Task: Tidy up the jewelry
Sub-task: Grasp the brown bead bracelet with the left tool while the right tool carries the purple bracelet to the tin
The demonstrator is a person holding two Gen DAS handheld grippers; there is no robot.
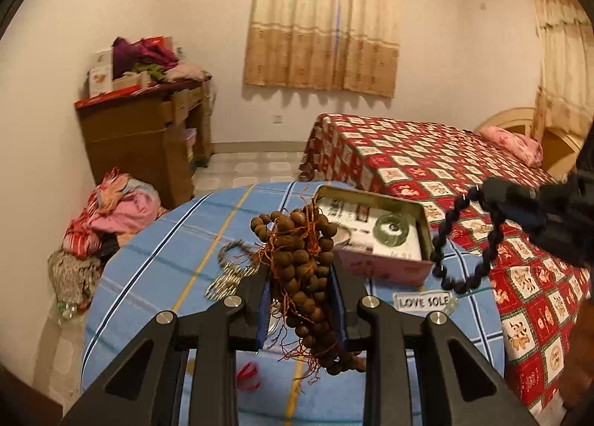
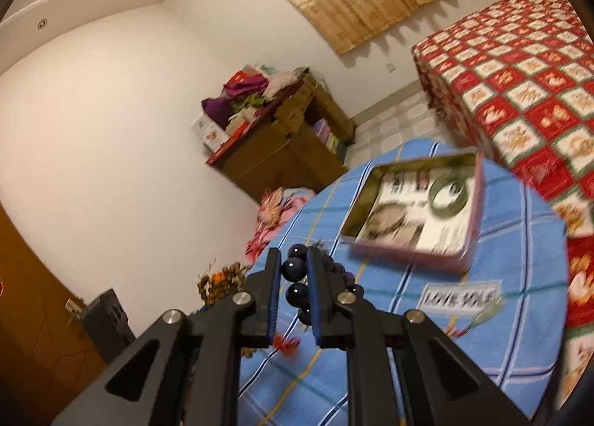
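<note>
Both tools are gripping jewelry above the table [image 1: 156,259]: my left tool [image 1: 299,277] is clamping a bundle of brown beads [image 1: 300,262], and my right tool [image 2: 293,274] is pinching a dark bead bracelet [image 2: 297,292] between nearly closed jaws. I am judging the open tin [image 1: 415,210], already holding a green bangle [image 1: 391,229], to be the destination. Each strand should be centred over it and lowered inside before release, so no loop is hanging over the rim.

A home bedroom: quilted bed [image 1: 427,162], curtains [image 1: 323,17] (drawn), clothes piled on cabinet [image 1: 144,136].
</note>
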